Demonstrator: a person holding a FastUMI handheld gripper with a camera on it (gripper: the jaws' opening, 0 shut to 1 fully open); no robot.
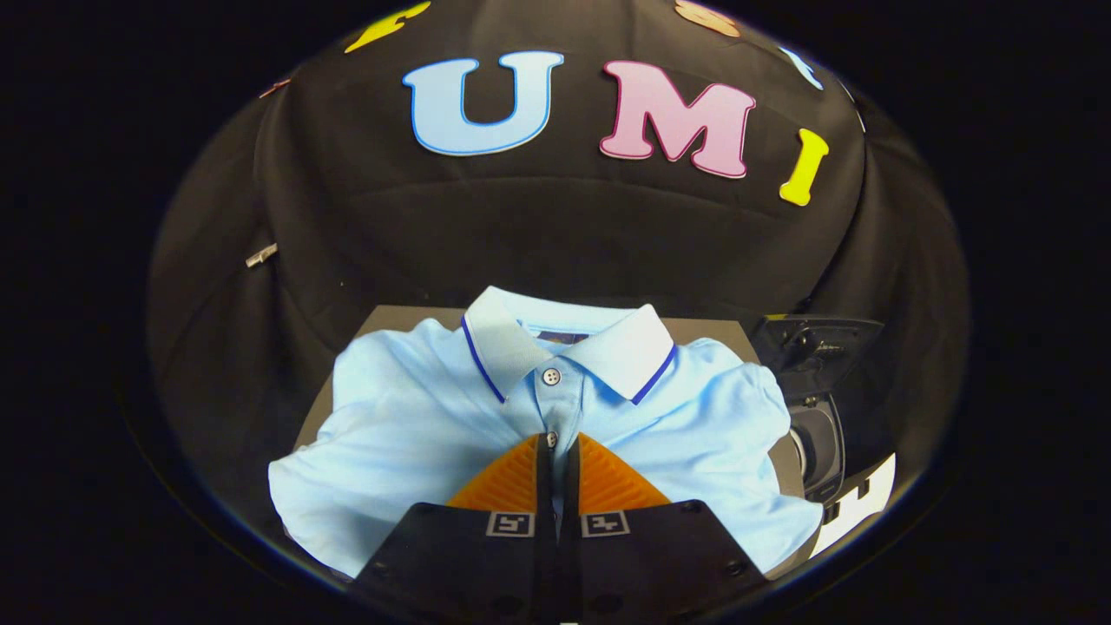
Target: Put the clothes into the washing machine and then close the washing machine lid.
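Hand-held gripper (556, 447) fingers pinch shirt (417, 417) placket.

A grey-brown worktop (746, 332) is carrying a light blue polo shirt (408, 425), which is lying spread across most of it, collar toward the wall.

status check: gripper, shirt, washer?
Gripper shut on shirt, fingers pinching the button placket below the collar. Shirt lies spread on the table. Washing machine beside it, lid up. Path looks unobstructed.
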